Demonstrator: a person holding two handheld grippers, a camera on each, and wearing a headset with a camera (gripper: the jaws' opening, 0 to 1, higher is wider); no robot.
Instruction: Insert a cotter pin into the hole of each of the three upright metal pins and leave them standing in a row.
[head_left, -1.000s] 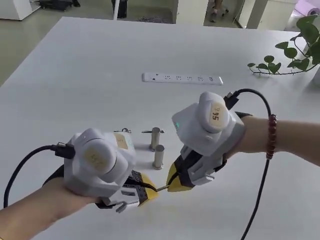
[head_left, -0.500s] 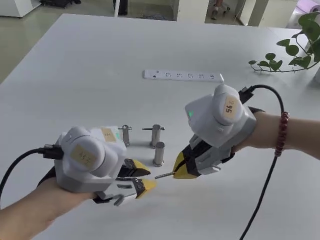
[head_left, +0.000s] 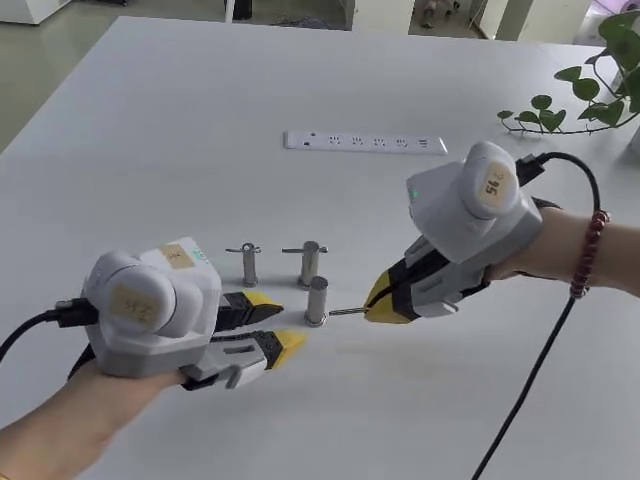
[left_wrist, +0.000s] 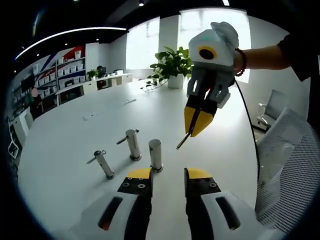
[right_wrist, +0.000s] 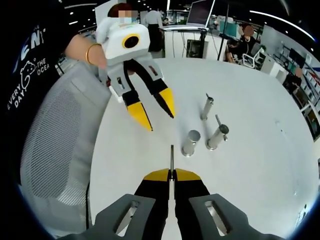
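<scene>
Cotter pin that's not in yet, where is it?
The cotter pin is pinched in the right gripper, mid head view, tip close beside the bare upright pin.

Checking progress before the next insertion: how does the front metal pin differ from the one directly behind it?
The front pin has a bare top, nothing through it; the rear pin carries a cotter pin crosswise near its top. The right tool holds a loose cotter pin pointed at the front pin, tip not yet in; nothing is aimed at the rear pin. Both stand upright, silver, on the white table.
</scene>
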